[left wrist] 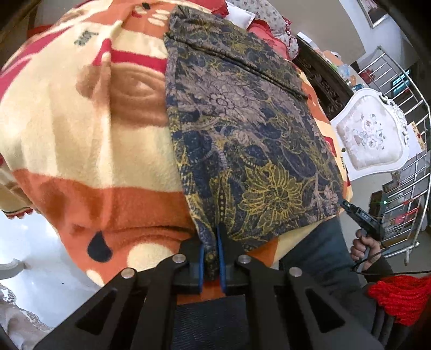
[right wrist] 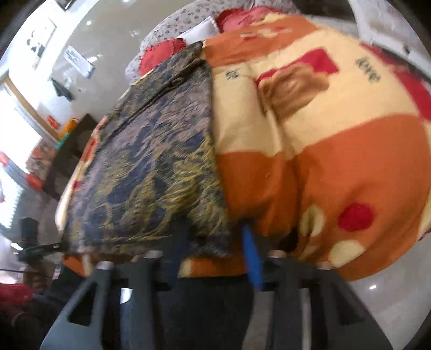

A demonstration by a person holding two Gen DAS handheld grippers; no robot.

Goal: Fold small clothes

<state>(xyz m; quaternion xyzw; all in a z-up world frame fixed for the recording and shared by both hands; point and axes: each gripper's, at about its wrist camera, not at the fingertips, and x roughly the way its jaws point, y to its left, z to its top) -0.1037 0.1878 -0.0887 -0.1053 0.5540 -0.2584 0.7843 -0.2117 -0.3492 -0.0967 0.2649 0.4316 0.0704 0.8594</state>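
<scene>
Closest to the left camera, the left gripper (left wrist: pixel 212 258) is clenched on the near hem of a dark floral garment (left wrist: pixel 242 121), a pinch of cloth gathered between its blue pads (left wrist: pixel 221 258). The garment lies flat on an orange, cream and red blanket (left wrist: pixel 94 129) and runs lengthwise straight away from the person, its long axis in line with the way the gripper points. In the right camera, which is blurred, the right gripper (right wrist: pixel 215 253) sits at the same near edge, by the other near corner; the corner of the cloth lies between its fingers, with one blue pad (right wrist: pixel 252 255) just outside the garment's edge over the blanket, but whether the pads press on the cloth cannot be told. Both grippers are about equally near the hem, one at each near corner. A likely fold would carry this near edge forward along the long axis towards the far end. Beyond the garment lie red and flowered fabrics (left wrist: pixel 269 16), and off to one side a white chair (left wrist: pixel 374 134).
</scene>
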